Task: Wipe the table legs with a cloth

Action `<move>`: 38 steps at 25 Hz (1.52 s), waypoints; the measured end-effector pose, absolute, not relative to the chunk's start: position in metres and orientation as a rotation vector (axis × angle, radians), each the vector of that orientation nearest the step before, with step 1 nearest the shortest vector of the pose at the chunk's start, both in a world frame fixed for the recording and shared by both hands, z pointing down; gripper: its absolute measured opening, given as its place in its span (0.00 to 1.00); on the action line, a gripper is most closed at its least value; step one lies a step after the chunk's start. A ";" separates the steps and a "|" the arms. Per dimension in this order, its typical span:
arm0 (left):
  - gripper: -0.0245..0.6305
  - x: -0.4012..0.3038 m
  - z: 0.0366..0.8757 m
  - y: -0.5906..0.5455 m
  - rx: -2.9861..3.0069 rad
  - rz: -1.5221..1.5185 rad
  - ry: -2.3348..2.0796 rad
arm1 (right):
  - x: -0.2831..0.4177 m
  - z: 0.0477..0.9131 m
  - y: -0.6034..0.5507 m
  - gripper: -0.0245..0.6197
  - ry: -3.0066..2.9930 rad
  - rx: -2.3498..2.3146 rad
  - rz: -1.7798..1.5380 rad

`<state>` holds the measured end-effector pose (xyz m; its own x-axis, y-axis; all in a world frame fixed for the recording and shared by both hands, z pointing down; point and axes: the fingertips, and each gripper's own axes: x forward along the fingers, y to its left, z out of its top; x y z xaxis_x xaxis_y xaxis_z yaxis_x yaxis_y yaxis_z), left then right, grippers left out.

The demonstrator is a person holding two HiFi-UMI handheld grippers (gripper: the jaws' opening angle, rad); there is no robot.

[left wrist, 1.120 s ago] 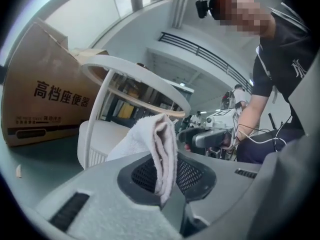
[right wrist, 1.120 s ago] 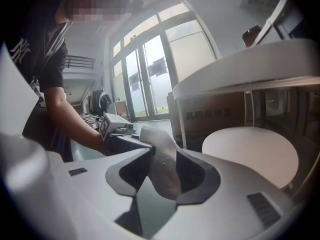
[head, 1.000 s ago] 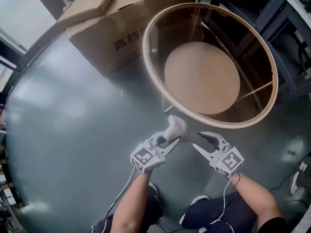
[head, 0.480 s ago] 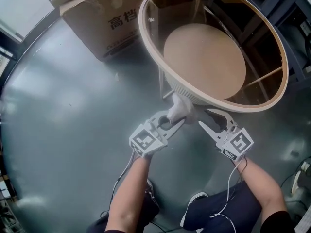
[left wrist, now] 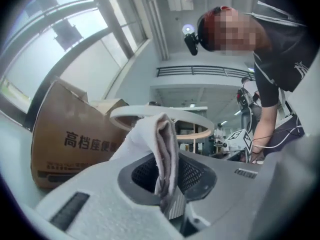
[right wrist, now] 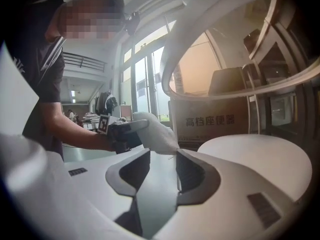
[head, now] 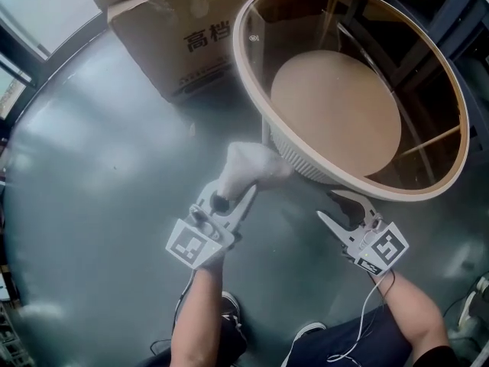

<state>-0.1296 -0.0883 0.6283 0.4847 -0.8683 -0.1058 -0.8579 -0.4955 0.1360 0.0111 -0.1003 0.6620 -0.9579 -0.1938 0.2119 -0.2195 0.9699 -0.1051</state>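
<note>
Two tools: left hand-held gripper clamps the cloth; right hand-held gripper gapes wide, empty.

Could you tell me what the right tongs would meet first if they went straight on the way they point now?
Most likely the cloth held in the left tongs, just ahead of the open right tongs; the box lies behind it. Depth is unclear.

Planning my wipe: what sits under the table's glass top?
Through the glass top, a round wooden shelf and a crossbar show; the shelf covers whatever lies below it.
</note>
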 end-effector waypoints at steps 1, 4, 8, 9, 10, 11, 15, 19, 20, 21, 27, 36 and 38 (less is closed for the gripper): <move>0.11 -0.138 0.620 -0.090 2.666 -0.215 -1.567 | 0.010 0.657 -0.101 0.24 -2.928 0.301 0.174; 0.11 -0.143 0.593 -0.102 2.752 -0.078 -1.543 | 0.007 0.650 -0.101 0.24 -2.947 0.298 0.162; 0.11 -0.126 0.558 -0.115 2.889 0.002 -1.530 | 0.006 0.657 -0.096 0.24 -2.923 0.256 0.108; 0.11 -0.123 0.555 -0.119 2.898 0.018 -1.535 | 0.007 0.658 -0.096 0.24 -2.918 0.252 0.100; 0.11 -0.121 0.555 -0.124 2.890 0.026 -1.540 | 0.009 0.658 -0.095 0.24 -2.916 0.252 0.099; 0.11 -0.121 0.557 -0.129 2.874 0.029 -1.542 | 0.010 0.659 -0.095 0.24 -2.915 0.254 0.101; 0.11 -0.124 0.572 -0.143 2.818 0.034 -1.519 | 0.018 0.659 -0.094 0.24 -2.907 0.263 0.091; 0.11 -0.126 0.584 -0.152 2.773 0.000 -1.501 | 0.023 0.656 -0.090 0.24 -2.908 0.274 0.067; 0.11 -0.126 0.585 -0.155 2.767 -0.008 -1.498 | 0.024 0.653 -0.090 0.24 -2.912 0.280 0.063; 0.11 -0.125 0.587 -0.156 2.765 -0.010 -1.494 | 0.025 0.651 -0.090 0.24 -2.916 0.285 0.059; 0.11 -0.123 0.634 -0.156 2.699 0.024 -1.461 | 0.031 0.646 -0.091 0.24 -2.921 0.303 0.050; 0.11 -0.105 0.714 -0.138 2.583 0.105 -1.428 | 0.004 0.685 -0.109 0.24 -2.866 0.534 0.278; 0.11 -0.103 0.719 -0.135 2.565 0.112 -1.462 | -0.013 0.694 -0.118 0.24 -2.852 0.625 0.318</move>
